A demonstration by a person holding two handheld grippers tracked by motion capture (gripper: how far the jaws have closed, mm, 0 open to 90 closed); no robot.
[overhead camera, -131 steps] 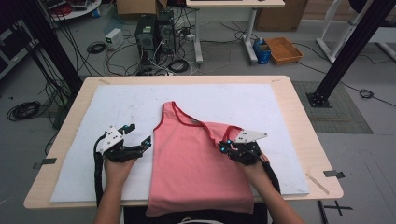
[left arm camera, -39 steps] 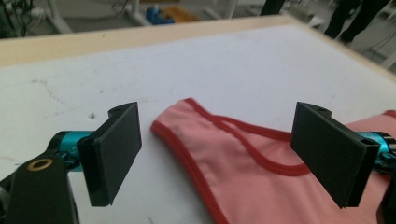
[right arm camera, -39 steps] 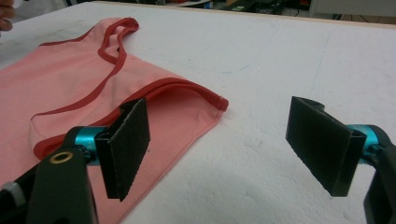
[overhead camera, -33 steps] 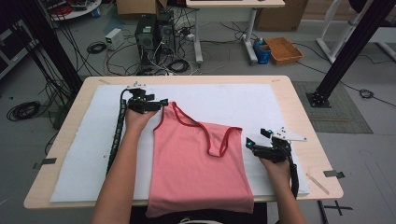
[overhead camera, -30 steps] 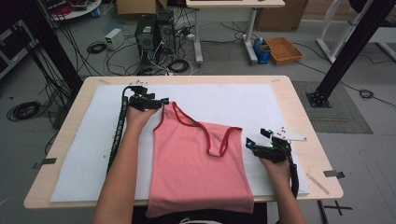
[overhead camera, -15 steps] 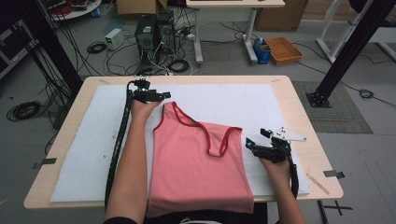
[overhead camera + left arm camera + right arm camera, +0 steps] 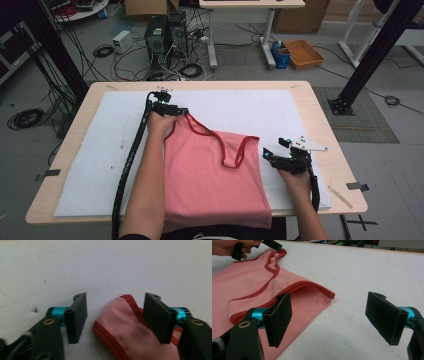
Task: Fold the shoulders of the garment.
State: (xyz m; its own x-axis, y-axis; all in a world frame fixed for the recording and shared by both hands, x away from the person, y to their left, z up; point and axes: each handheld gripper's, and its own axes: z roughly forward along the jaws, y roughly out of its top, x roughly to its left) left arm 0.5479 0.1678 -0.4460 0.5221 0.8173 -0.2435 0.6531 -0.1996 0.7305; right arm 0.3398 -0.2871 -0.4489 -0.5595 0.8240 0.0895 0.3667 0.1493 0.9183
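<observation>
A pink tank top [image 7: 215, 185] with red trim lies flat on the white foam board [image 7: 260, 107], its hem at the near edge. My left gripper [image 7: 175, 110] is at the tip of the far left shoulder strap [image 7: 192, 122], and the forearm lies over the top's left side. In the left gripper view that gripper [image 7: 116, 315] is open, and the strap end [image 7: 125, 322] lies between the jaws. My right gripper [image 7: 267, 154] rests on the board just right of the other strap [image 7: 247, 145]. It is open [image 7: 334, 320], wide, beside the strap's corner [image 7: 322, 293].
The foam board covers most of the wooden table [image 7: 322, 120]. Bare board stretches to the far right and far left. Beyond the table are computer towers [image 7: 162, 35], floor cables, an orange basket [image 7: 302, 52] and a black frame post [image 7: 372, 55].
The left gripper has reached from the top's left side up to the far strap tip and shifted slightly right. The right gripper has moved off the right strap and now holds still.
</observation>
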